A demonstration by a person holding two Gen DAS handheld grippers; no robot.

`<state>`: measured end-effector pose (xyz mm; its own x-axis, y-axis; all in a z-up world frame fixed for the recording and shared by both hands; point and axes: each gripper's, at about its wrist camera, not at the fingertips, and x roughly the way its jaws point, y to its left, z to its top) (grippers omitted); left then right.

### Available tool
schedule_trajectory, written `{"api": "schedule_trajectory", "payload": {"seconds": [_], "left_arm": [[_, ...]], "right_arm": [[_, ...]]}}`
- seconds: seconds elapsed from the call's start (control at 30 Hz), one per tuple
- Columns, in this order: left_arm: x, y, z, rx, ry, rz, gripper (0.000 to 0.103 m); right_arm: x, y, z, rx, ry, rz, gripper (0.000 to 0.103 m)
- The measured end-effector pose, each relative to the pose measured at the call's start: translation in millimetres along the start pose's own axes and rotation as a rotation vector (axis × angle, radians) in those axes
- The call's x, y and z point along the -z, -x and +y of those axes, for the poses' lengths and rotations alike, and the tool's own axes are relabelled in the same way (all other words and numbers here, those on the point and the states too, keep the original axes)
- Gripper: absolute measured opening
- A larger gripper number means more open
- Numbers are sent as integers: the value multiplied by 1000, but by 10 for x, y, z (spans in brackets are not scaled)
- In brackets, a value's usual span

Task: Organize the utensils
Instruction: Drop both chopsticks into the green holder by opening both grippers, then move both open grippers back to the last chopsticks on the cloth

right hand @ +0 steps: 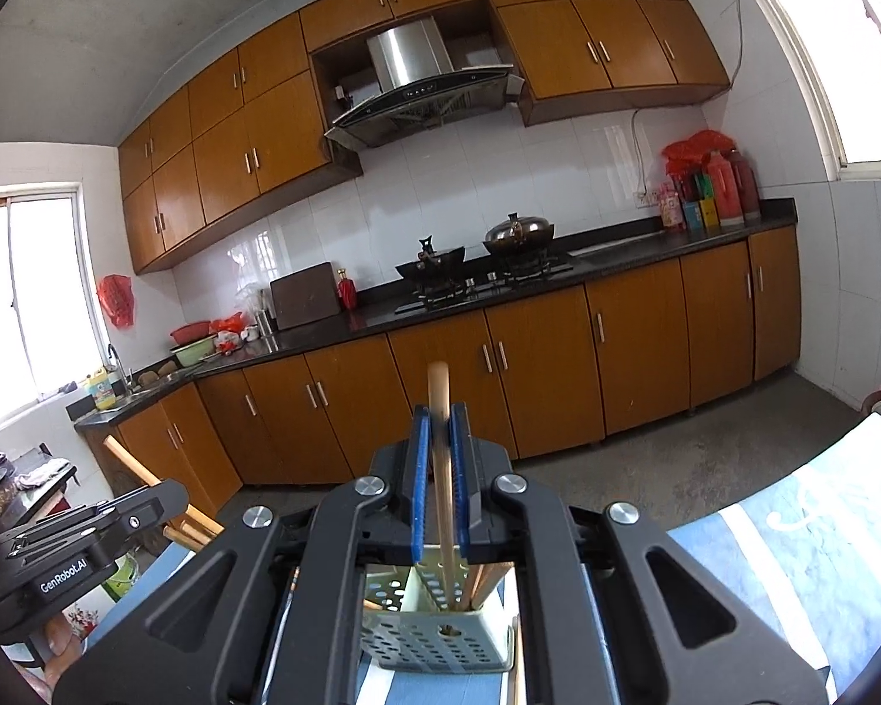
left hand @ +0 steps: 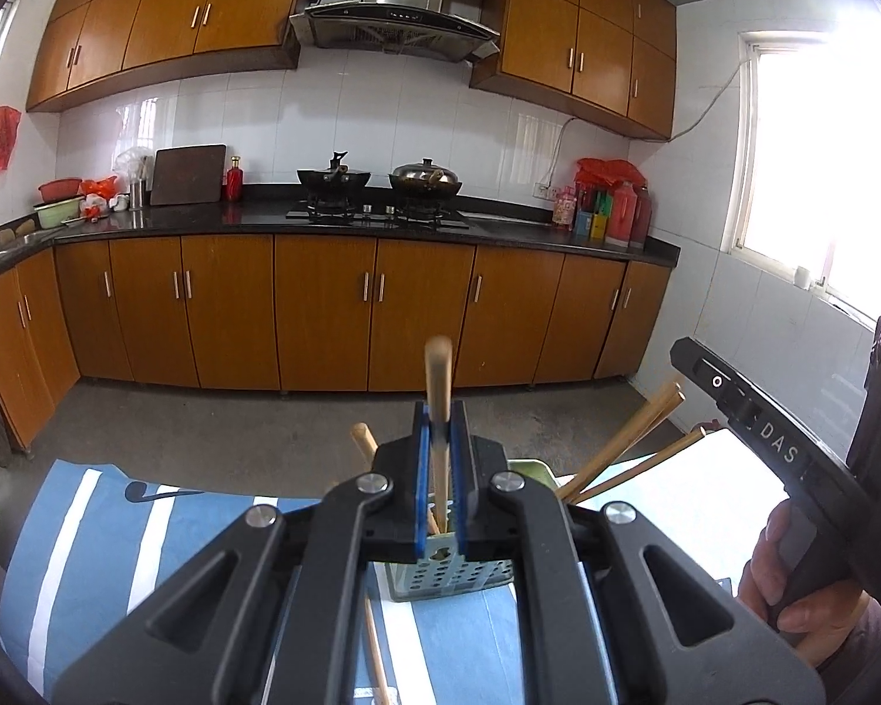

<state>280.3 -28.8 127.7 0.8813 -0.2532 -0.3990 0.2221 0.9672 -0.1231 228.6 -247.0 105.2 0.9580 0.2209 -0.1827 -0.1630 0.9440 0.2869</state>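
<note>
The left gripper point(left hand: 439, 423) was pinched on a wooden chopstick point(left hand: 439, 399), its lower end inside the perforated utensil holder point(left hand: 449, 578) on the blue-and-white striped cloth point(left hand: 88, 529). The right gripper point(right hand: 440, 429) likewise clamped a second chopstick point(right hand: 440, 411), standing in the same holder point(right hand: 434, 640). Other chopsticks point(left hand: 628, 440) leaned in the holder. One hand point(left hand: 804, 599) gripped the right tool's handle.

Daylight floods in through an overexposed window point(left hand: 822, 164), glaring on the wall tiles point(left hand: 382, 111), while fisheye distortion bends the dark-vignetted edges.
</note>
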Motion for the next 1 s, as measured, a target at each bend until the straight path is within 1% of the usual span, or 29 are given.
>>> {"api": "schedule_trajectory", "payload": {"seconds": [0.07,0.1,0.2,0.3,0.4,0.43,0.5,0.6,0.73,0.83,0.93,1.0], "left_arm": [[-1,53,8,-2,4,-6,13],[-5,76,12,-4,7,-10,15],[-10,182,15,-11,16,-22,16],[7,335,51,-13,28,-36,18],[91,535,86,-25,34,-47,22],[127,587,104,-31,34,-48,22],[265,706,161,-52,36,-39,22],[490,795,251,-81,44,-7,23],[909,764,388,-151,35,73,23],[1219,653,478,-213,22,145,23],[1534,519,598,-231,45,242,25],[1688,453,653,-231,68,290,27]], "right_arm": [[-20,50,-7,5,-4,-7,31],[-27,79,-12,8,-3,-12,32],[-46,206,-31,18,2,-22,32],[-34,385,-94,39,4,-27,35],[49,552,-197,68,5,-11,37],[89,594,-238,80,6,2,37],[222,662,-328,111,10,39,37],[484,695,-461,155,9,123,37],[927,636,-565,196,21,257,37],[1246,549,-520,180,34,368,37],[1508,448,-397,139,58,459,37],[1634,359,-314,103,72,520,37]]}}
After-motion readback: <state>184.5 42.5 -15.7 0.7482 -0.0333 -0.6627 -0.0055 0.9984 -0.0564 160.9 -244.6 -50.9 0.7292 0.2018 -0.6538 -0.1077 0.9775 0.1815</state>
